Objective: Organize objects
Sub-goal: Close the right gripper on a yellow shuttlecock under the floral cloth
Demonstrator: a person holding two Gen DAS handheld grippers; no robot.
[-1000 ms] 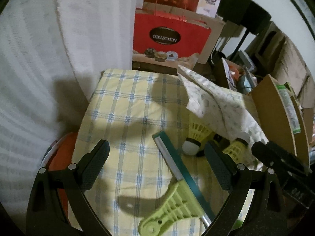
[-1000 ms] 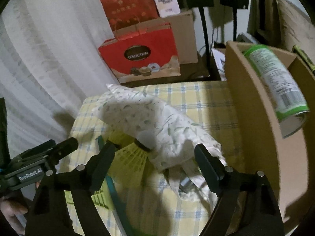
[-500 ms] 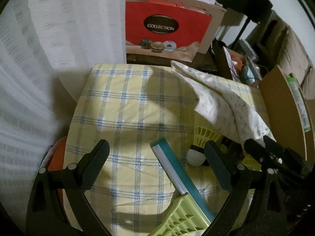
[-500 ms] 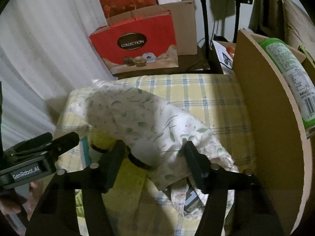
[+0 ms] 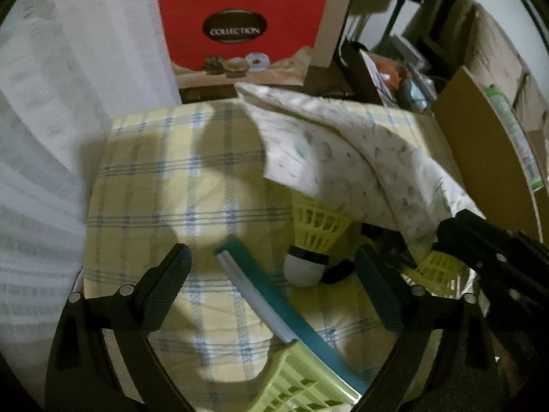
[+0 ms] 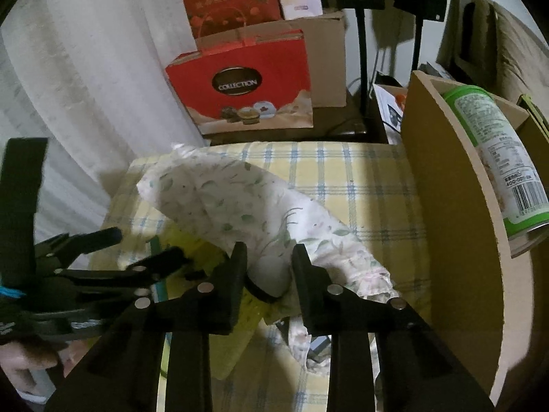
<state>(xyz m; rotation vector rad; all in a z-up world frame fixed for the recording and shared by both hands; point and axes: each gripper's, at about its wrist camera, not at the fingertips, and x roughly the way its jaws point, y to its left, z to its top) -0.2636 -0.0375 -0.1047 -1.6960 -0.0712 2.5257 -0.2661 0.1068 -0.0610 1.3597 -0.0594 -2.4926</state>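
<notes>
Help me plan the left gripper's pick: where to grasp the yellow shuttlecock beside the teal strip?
By its white cork, from above, a pad either side: it is round, solid and exposed, while the mesh skirt tucks under the leaf-print cloth.

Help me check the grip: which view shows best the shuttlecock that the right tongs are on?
The right wrist view: the right tongs, which have just been closing, sit on the shuttlecock's white cork. The left wrist view shows only part of its yellow skirt.

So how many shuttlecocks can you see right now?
2. One shuttlecock lies on the checked cloth beside the teal book; the other shuttlecock sits between the right gripper pads. The leaf-print cloth may hide more.
</notes>
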